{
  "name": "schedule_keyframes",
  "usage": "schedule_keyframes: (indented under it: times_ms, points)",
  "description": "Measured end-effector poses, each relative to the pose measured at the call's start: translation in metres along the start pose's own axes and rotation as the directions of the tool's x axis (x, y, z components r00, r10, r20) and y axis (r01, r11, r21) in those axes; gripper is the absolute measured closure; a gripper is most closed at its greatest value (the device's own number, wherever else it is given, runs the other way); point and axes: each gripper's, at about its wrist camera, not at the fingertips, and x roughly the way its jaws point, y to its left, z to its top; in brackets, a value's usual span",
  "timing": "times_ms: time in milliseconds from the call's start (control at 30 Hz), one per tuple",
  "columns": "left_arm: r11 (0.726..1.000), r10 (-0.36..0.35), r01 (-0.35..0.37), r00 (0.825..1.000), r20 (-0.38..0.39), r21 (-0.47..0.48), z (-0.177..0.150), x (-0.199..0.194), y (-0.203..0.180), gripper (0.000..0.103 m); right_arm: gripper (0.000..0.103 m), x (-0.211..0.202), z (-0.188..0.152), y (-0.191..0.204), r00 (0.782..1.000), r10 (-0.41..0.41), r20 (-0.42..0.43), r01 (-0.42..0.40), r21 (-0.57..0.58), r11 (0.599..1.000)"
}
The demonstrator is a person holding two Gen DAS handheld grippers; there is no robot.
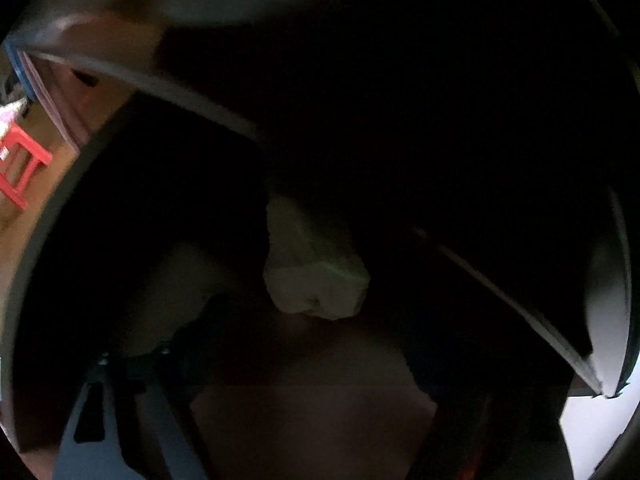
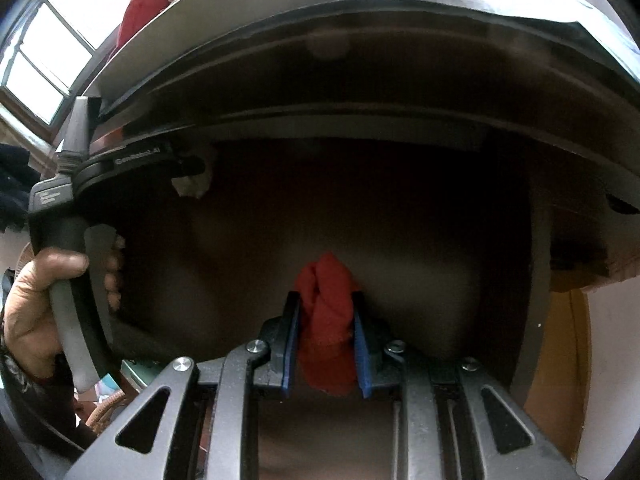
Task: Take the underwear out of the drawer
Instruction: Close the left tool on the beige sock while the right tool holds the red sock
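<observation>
My right gripper (image 2: 325, 300) is shut on a bunched red underwear (image 2: 326, 276), its blue pads pressing both sides, held over the dark brown drawer floor (image 2: 420, 220). In the right wrist view a hand (image 2: 36, 304) holds the left gripper (image 2: 196, 178), which reaches into the drawer's left side with a pale cloth (image 2: 192, 186) at its tips. The left wrist view is very dark. There a crumpled whitish underwear (image 1: 316, 268) lies just beyond my left gripper (image 1: 316, 332). Its jaws stand apart, and I see a dark gap on each side of the cloth.
The cabinet top's edge (image 2: 320, 28) overhangs the open drawer, with a red cloth (image 2: 144, 8) lying on it. A window (image 2: 52, 56) is at the upper left. A red stool (image 1: 20, 168) stands on the wooden floor left of the drawer rim (image 1: 180, 92).
</observation>
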Motion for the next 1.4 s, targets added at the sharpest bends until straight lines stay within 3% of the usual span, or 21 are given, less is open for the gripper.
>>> schedule_keyframes:
  times_ms: [133,300,467,733,867,933,1067,1200,1267,1400]
  points:
    - [0.999,-0.033,0.033,0.999,-0.012,-0.010,0.007,0.010,0.013,0.065,0.077,0.001,0.002,-0.008,1.000,0.028,-0.012,-0.028,0.015,0.999]
    - [0.996,-0.056,0.059,0.997,-0.049,0.061,0.005,0.015,0.019,0.077,0.077,-0.006,0.000,-0.014,0.999,0.041,0.000,-0.041,0.020,0.999]
    - [0.977,-0.051,0.069,0.994,-0.092,0.203,-0.005,0.010,0.022,0.078,0.077,-0.010,0.000,-0.016,0.999,0.041,0.016,-0.042,0.038,0.998]
    - [0.904,0.032,0.024,0.992,-0.123,0.426,-0.014,0.014,0.029,0.077,0.077,-0.001,-0.002,-0.014,0.998,0.064,0.007,-0.065,0.075,0.995]
    - [0.901,0.065,0.014,0.984,-0.166,0.434,-0.009,0.031,0.030,0.070,0.077,0.006,-0.007,-0.008,0.998,0.060,-0.027,-0.059,0.048,0.997]
    - [0.905,0.066,0.014,0.983,-0.173,0.426,-0.010,0.041,0.016,0.059,0.074,0.005,-0.010,-0.006,0.997,0.059,-0.049,-0.057,0.034,0.998]
    - [0.895,0.082,-0.027,0.991,-0.105,0.445,-0.012,0.035,-0.015,0.046,0.071,0.001,-0.012,-0.009,0.998,0.019,-0.068,-0.018,0.018,1.000]
    - [0.891,0.077,-0.041,0.995,-0.061,0.452,-0.020,0.026,-0.012,0.030,0.070,-0.003,-0.008,-0.017,0.997,-0.005,-0.075,0.006,0.015,1.000]
    - [0.887,0.070,-0.039,0.996,-0.051,0.459,-0.019,0.028,-0.014,0.029,0.068,-0.004,-0.006,-0.017,0.997,-0.001,-0.079,0.003,0.020,1.000]
    - [0.890,0.077,-0.033,0.994,-0.078,0.455,-0.006,0.027,-0.002,0.029,0.053,-0.005,-0.005,-0.021,0.996,0.006,-0.088,-0.004,0.028,1.000]
